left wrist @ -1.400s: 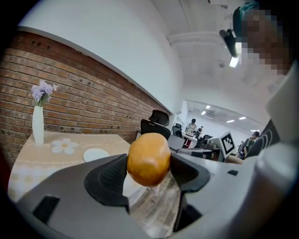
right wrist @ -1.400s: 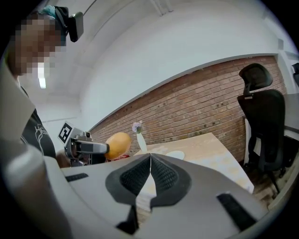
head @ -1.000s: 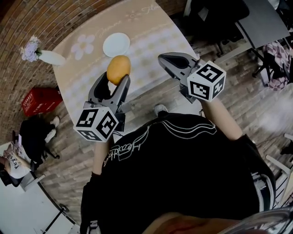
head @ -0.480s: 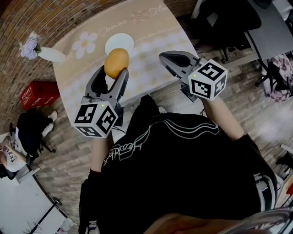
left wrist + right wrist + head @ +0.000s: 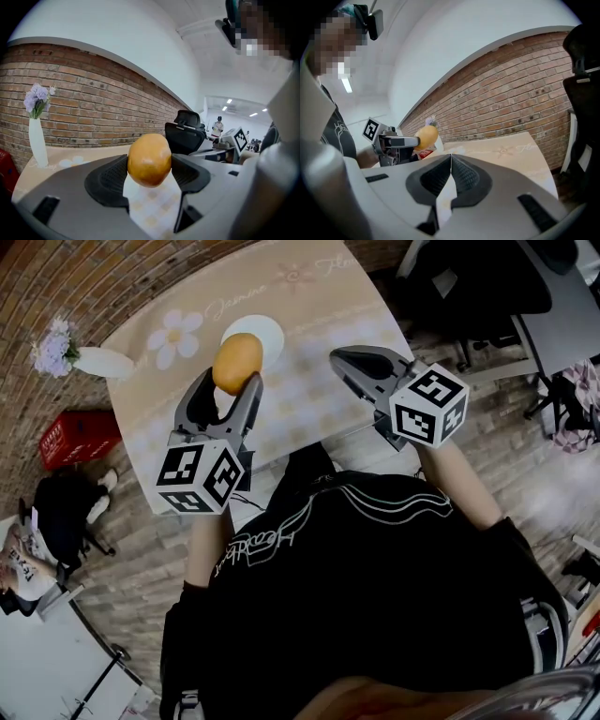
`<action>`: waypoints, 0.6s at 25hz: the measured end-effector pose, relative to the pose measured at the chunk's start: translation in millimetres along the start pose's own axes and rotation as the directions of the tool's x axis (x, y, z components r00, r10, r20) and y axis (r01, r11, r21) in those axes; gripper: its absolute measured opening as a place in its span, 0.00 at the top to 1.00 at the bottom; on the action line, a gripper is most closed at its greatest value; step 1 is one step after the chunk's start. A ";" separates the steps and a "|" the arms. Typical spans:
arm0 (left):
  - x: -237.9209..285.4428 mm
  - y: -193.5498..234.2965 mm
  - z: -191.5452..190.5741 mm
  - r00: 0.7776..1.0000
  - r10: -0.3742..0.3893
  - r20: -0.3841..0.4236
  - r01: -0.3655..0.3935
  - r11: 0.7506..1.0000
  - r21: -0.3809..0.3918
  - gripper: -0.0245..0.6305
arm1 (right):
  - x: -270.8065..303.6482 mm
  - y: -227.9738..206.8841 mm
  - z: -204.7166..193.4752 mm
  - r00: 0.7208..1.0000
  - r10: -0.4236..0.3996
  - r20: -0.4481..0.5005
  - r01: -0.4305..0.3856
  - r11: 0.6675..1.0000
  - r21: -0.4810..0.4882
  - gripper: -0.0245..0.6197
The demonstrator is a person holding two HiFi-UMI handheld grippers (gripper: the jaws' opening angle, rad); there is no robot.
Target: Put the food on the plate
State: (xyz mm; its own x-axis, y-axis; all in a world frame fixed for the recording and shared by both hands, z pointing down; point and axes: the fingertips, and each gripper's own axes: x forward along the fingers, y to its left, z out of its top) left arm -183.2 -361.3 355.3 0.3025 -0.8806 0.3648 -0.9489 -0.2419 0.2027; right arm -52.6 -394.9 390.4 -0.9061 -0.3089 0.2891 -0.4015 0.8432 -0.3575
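Pinching the round orange food (image 5: 237, 362) at the tips of the left gripper (image 5: 231, 388), plate (image 5: 269, 333) ahead and below; could roll off if released high.

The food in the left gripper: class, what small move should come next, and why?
Probably ease the left gripper forward and down towards the plate. Its jaws are shut on the food, which hangs above the table and, in the head view, only overlaps the plate's near edge. The right gripper is shut and empty.
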 end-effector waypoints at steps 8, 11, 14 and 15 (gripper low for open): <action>44.5 45.1 -6.3 0.998 0.010 -0.054 -0.011 1.000 -0.020 0.52 | 31.8 -28.9 -0.8 0.999 -0.022 -0.031 0.023 0.999 0.048 0.97; 61.7 59.9 -14.8 0.997 0.016 -0.077 -0.018 0.999 -0.028 0.52 | 40.8 -39.7 -4.7 0.999 -0.031 -0.040 0.034 0.997 0.066 0.97; 76.2 72.4 -24.3 0.995 0.029 -0.094 -0.032 0.999 -0.036 0.52 | 46.6 -48.7 -8.2 0.998 -0.042 -0.048 0.046 0.995 0.084 0.97; 80.9 75.8 -28.2 0.994 0.030 -0.102 -0.034 0.999 -0.039 0.52 | 48.1 -51.6 -9.5 0.998 -0.046 -0.050 0.051 0.995 0.089 0.97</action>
State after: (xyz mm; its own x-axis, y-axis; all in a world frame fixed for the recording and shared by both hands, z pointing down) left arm -228.1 -439.4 425.9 0.2817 -0.8415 0.4611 -0.9544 -0.1960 0.2253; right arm -74.3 -449.1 431.2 -0.8787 -0.3249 0.3497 -0.4571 0.7840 -0.4200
